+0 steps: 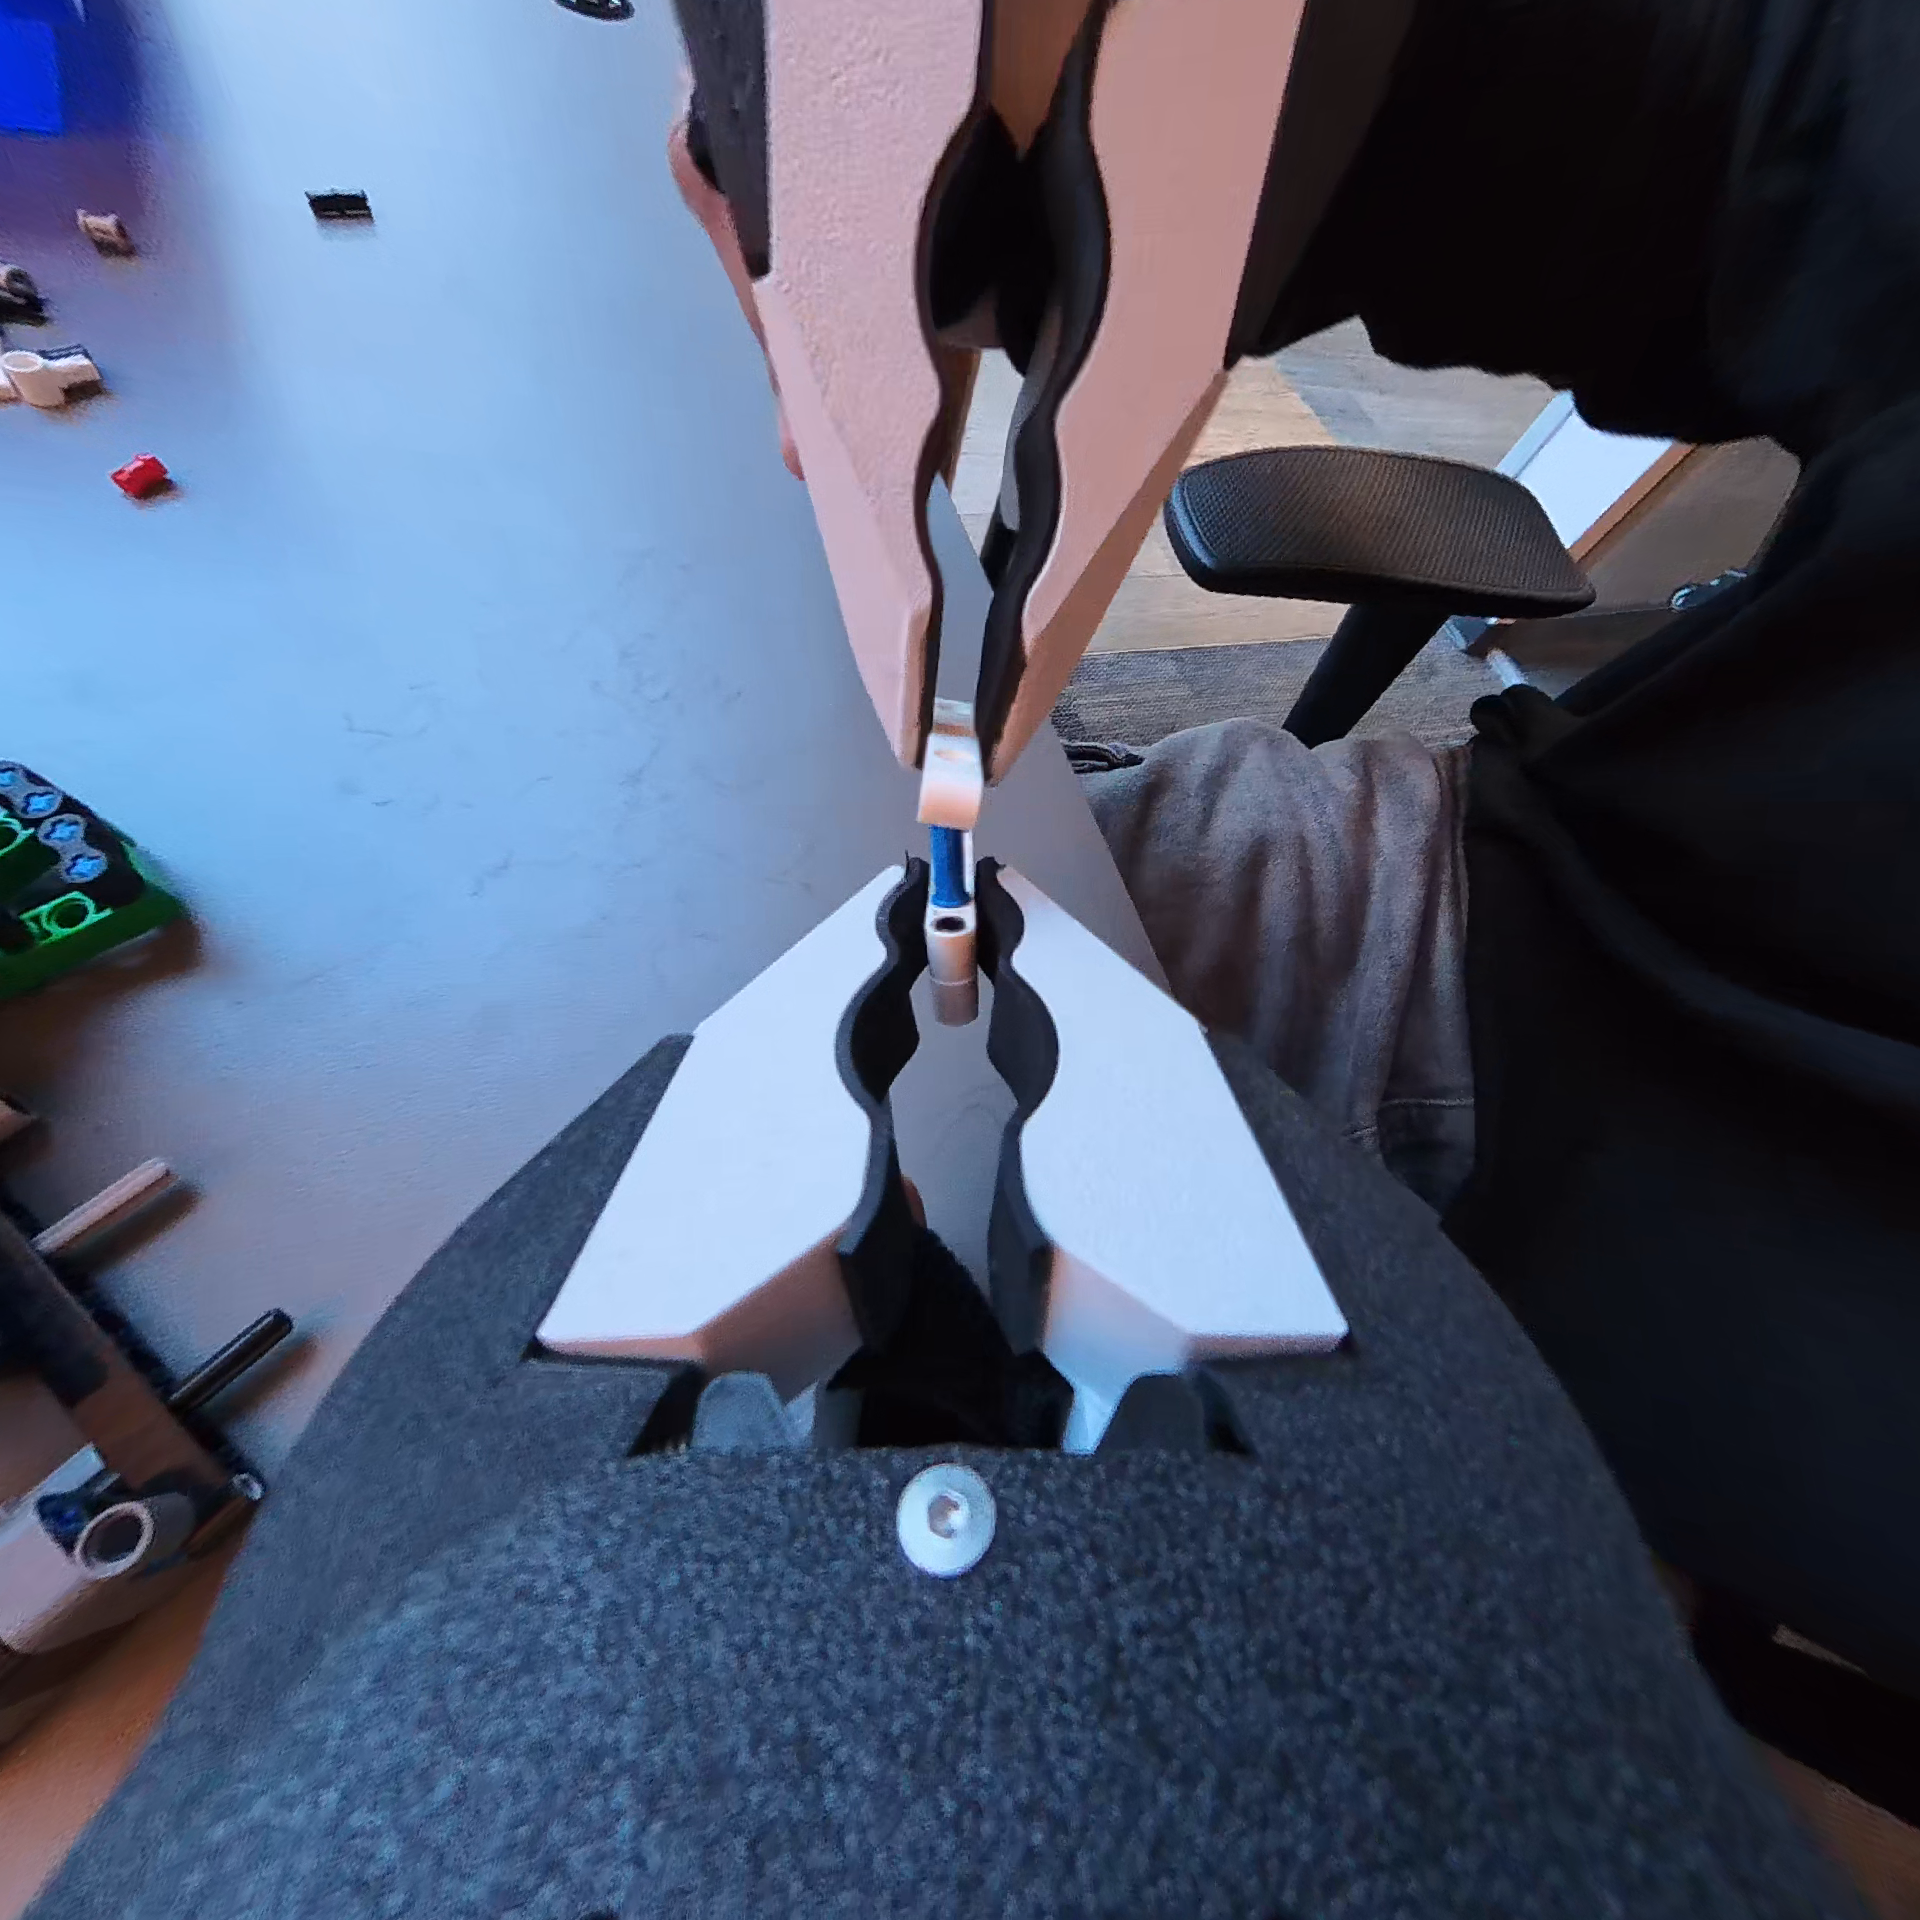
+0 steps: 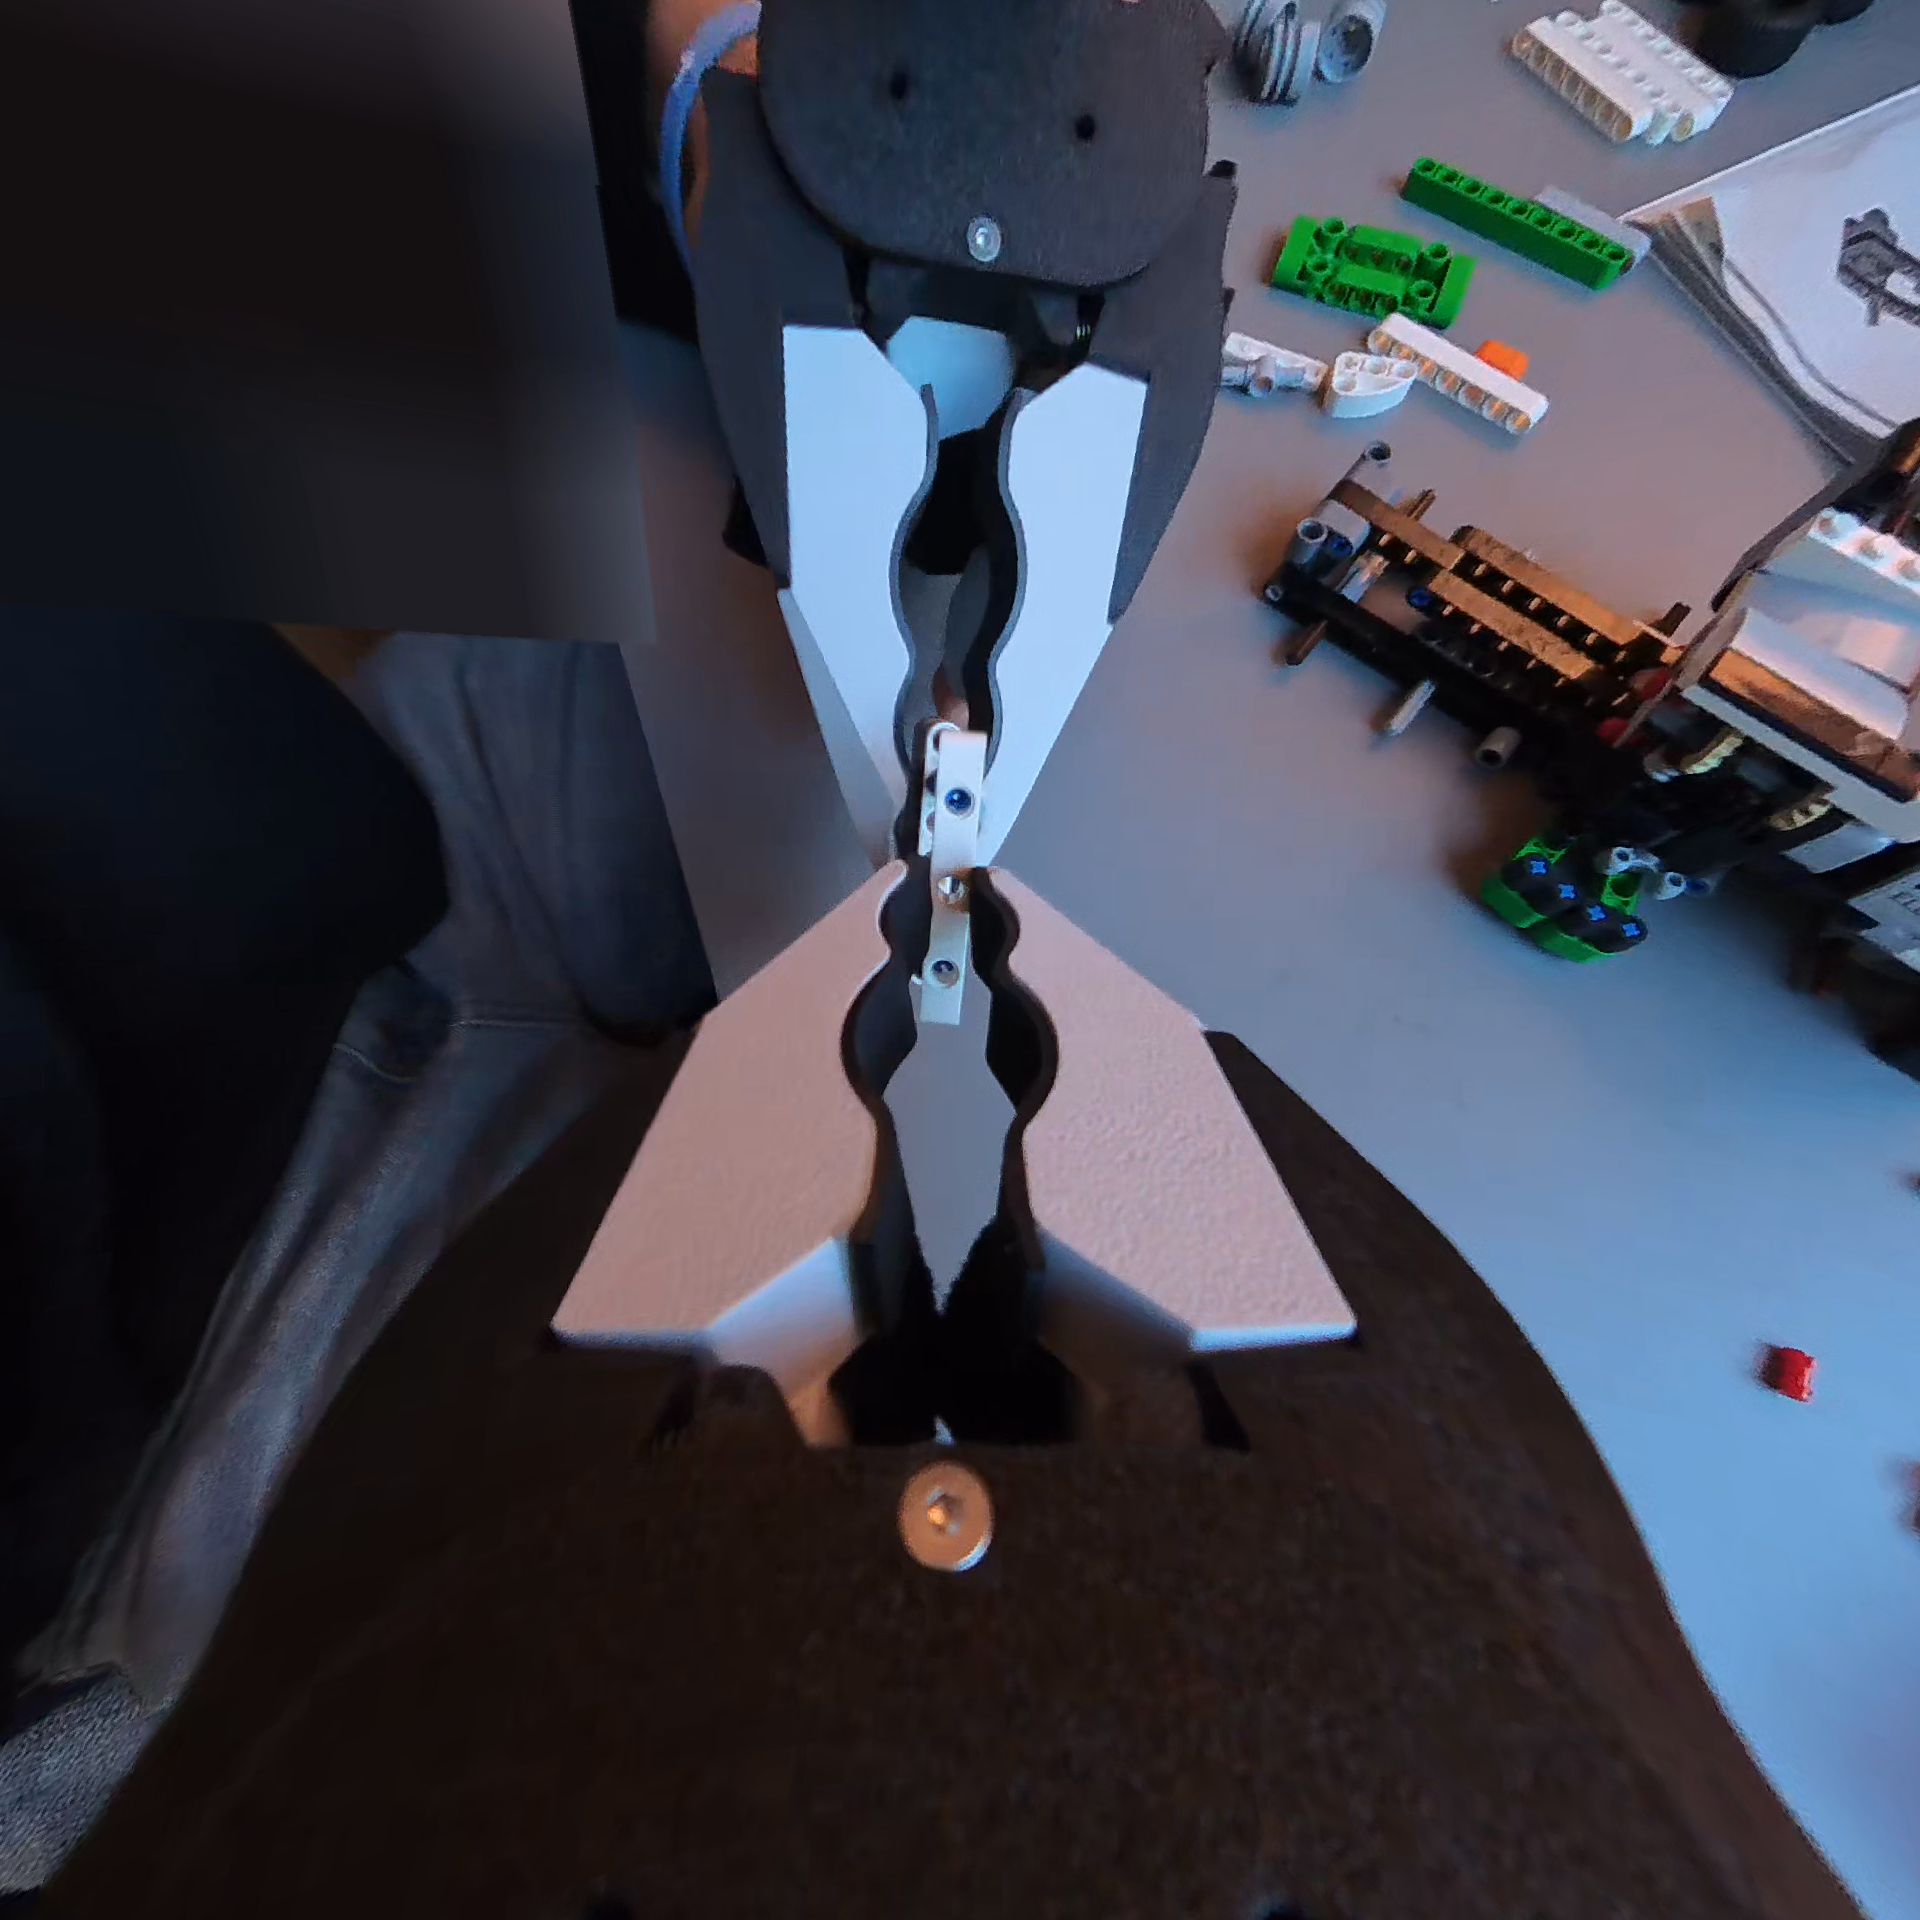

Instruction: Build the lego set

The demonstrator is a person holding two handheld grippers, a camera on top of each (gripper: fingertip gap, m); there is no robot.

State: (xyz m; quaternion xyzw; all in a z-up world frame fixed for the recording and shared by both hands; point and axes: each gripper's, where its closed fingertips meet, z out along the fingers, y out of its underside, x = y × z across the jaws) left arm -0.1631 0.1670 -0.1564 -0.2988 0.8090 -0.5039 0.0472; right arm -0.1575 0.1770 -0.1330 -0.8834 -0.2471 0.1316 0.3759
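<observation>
My left gripper (image 1: 951, 883) is shut on a small grey connector (image 1: 952, 961) with a blue pin (image 1: 947, 862) sticking out ahead of it. My right gripper (image 2: 948, 883) is shut on a thin white beam (image 2: 943, 987) with holes and blue pins. The two grippers meet tip to tip in the air beside the table edge. The blue pin runs into the end of the white beam (image 1: 951, 795). In the left wrist view the right gripper (image 1: 951, 748) comes down from the top. In the right wrist view the left gripper (image 2: 951, 748) comes from the top.
A partly built black and white model (image 2: 1558, 623) stands on the grey table (image 2: 1299, 1091) with green bricks (image 2: 1371, 268), white beams (image 2: 1621, 73), a booklet (image 2: 1818, 260) and a red piece (image 2: 1787, 1371). A chair armrest (image 1: 1371, 530) and a person's legs (image 1: 1278, 935) are beside the table. The tips of both grippers are at nearly the same place. Both grippers' tips are roughly 20 cm from the red piece (image 2: 1787, 1371). It turns up in the left wrist view (image 1: 151, 464) as well.
</observation>
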